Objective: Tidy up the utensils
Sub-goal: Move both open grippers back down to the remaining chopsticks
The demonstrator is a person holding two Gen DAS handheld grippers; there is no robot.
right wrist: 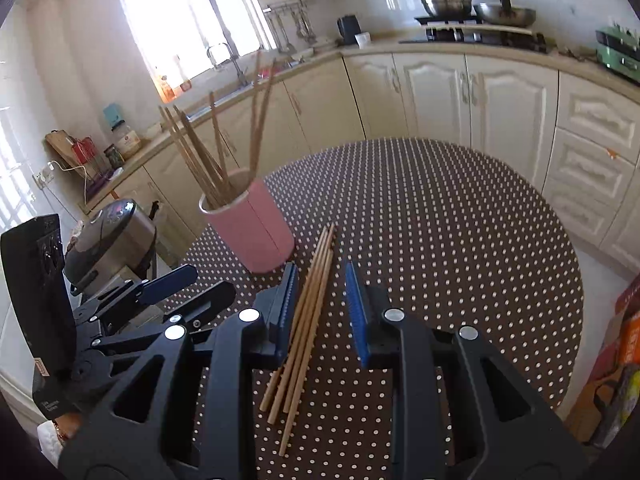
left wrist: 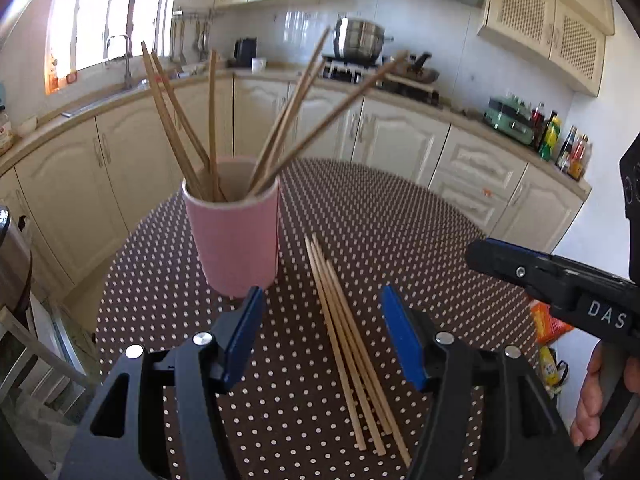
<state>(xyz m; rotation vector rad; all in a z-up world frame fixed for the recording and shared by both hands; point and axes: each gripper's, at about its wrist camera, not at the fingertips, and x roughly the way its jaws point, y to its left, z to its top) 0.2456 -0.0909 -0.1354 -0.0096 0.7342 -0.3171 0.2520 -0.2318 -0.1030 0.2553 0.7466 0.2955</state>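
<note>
Right tongs (right wrist: 322,300) hang just above the loose chopsticks (right wrist: 306,320), jaws parted a little to either side of the bundle, with no pad pressing on the wood as far as I can see. Left tongs (left wrist: 320,320) gape wider and hold nothing — one pad sits near the foot of the pink cup (left wrist: 236,236), the other beyond the sticks. The bundle lies flat toward the near edge of the dotted bench (right wrist: 460,220), just beside the cup, which stands upright nearer the left edge with a fan of chopsticks in it already.

So the step in hand looks like the pick-up of the last few. Next the right tongs would need to settle lower and close squarely across the bundle — thin round sticks may roll or splay, so catching them all together is the tricky part — then lift and tip them into the cup.
</note>
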